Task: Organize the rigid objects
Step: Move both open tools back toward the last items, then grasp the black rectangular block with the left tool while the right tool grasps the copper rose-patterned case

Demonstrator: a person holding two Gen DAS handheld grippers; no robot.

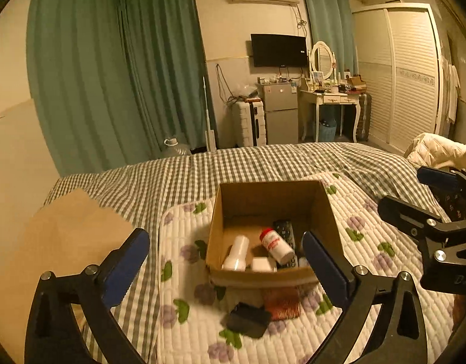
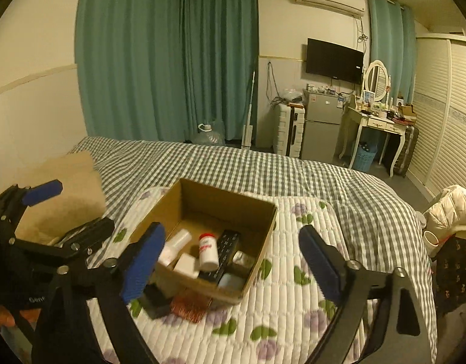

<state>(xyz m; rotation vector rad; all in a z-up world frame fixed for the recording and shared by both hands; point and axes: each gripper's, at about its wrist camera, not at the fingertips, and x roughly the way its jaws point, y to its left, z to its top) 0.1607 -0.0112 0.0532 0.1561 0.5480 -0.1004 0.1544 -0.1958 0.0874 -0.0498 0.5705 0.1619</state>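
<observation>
An open cardboard box (image 1: 330,212) (image 2: 263,227) stands on a quilted floral mat on the bed. Inside lie a white bottle (image 1: 237,253) (image 2: 175,244), a red-capped pill bottle (image 1: 275,244) (image 2: 208,250), a black remote (image 1: 284,230) (image 2: 228,247) and a small white block (image 1: 261,264) (image 2: 186,265). In front of the box lie a black object (image 1: 248,318) (image 2: 155,301) and a reddish-brown pad (image 1: 283,301) (image 2: 192,305). My left gripper (image 1: 225,264) is open and empty above the box's near side. My right gripper (image 2: 231,261) is open and empty, also seen at the right of the left wrist view (image 1: 427,200).
The bed has a grey checked cover (image 1: 202,170) (image 2: 233,163). A tan paper bag (image 1: 69,227) (image 2: 66,194) lies left of the mat. A cream jacket (image 1: 439,151) (image 2: 451,209) lies at the bed's right edge. A fridge, suitcase and dressing table stand at the far wall.
</observation>
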